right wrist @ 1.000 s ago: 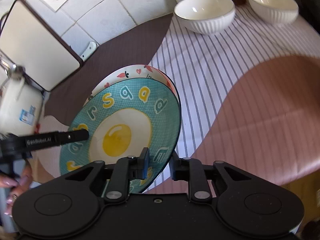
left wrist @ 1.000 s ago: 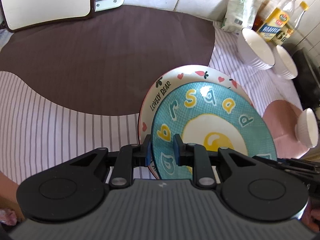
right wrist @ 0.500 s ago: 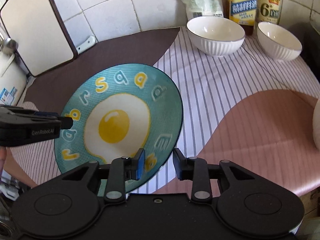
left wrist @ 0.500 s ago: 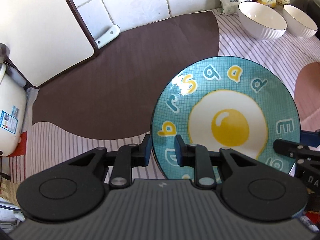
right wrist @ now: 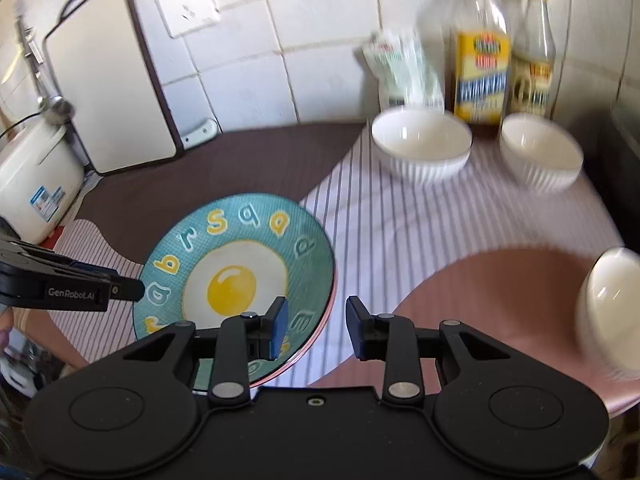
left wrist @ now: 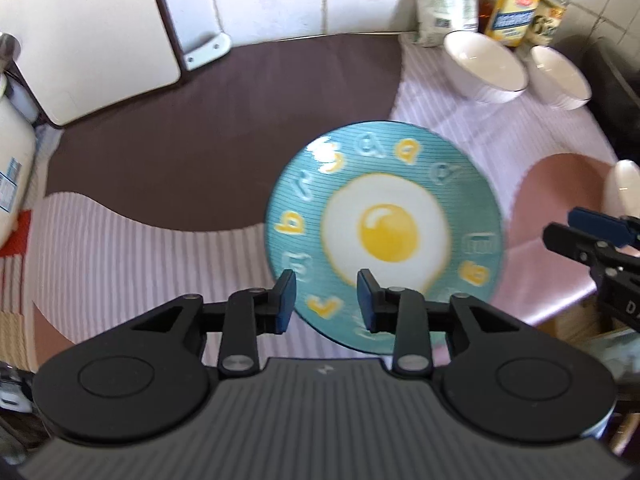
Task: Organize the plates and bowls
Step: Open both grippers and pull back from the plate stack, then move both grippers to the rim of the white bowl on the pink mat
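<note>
The surface [right wrist: 460,240], under a striped and brown cloth, carries everything in this step. The egg plate [left wrist: 384,236] lies flat near its middle, stacked on another plate whose pink rim just shows in the right wrist view. The left gripper [left wrist: 326,300] and right gripper [right wrist: 313,328] hang over opposite edges of the plate, fingers spread and pinching nothing; both have just been opening, with nothing between them now. So the plates look done and released. Three white bowls remain apart: two [right wrist: 422,148] [right wrist: 542,156] by the bottles [right wrist: 482,76], one [right wrist: 610,312] at the right edge. Next, I judge, comes nesting the bowls, which calls for a rim grasp.
</note>
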{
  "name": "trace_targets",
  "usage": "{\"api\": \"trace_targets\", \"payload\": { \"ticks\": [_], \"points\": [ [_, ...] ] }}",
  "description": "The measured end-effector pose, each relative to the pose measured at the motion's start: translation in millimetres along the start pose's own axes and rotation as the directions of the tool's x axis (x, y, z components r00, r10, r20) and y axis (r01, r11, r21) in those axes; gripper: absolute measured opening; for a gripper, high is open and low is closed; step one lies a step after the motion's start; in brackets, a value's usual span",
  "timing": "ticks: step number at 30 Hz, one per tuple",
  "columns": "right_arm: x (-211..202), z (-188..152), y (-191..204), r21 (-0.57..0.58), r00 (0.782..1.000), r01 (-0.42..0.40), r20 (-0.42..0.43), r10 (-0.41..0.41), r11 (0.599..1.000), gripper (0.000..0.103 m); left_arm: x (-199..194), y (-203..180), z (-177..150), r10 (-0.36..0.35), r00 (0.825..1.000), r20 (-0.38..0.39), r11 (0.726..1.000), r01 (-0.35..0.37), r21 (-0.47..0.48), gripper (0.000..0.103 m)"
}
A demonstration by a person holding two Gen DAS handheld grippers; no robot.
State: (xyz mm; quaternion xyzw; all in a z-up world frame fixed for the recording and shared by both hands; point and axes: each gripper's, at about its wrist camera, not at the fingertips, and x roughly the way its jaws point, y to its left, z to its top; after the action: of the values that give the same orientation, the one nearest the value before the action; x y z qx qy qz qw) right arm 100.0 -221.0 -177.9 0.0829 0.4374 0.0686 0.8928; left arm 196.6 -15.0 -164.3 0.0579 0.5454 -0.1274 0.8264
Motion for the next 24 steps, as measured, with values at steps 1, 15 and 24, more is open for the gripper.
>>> {"api": "trace_targets", "payload": {
  "ticks": [1, 15, 24],
  "points": [
    [-7.1, 1.2, -1.7, -0.006, 1.000, -0.004, 0.008, 0.004, 1.000, 0.039, -5.3, -3.4, -0.3, -0.017, 1.000, 0.000, 1.000, 0.017, -0.004, 0.034],
    [-105.1, -22.3, -39.8, -0.052, 0.983, -0.021, 0.182, 0.030, 0.998, 0.044, -66.2, -72.7, -14.4, -0.168, 0.986, 0.017, 0.981, 0.166, 0.099, 0.044],
    [-143.3, -55.5, -63.4, -0.026, 0.958, 0.057, 0.283, -0.048, 0.998, 0.045, -75.9, -113.5, -38.8, -0.198, 0.980, 0.014, 0.976, 0.196, 0.092, 0.045]
  ]
}}
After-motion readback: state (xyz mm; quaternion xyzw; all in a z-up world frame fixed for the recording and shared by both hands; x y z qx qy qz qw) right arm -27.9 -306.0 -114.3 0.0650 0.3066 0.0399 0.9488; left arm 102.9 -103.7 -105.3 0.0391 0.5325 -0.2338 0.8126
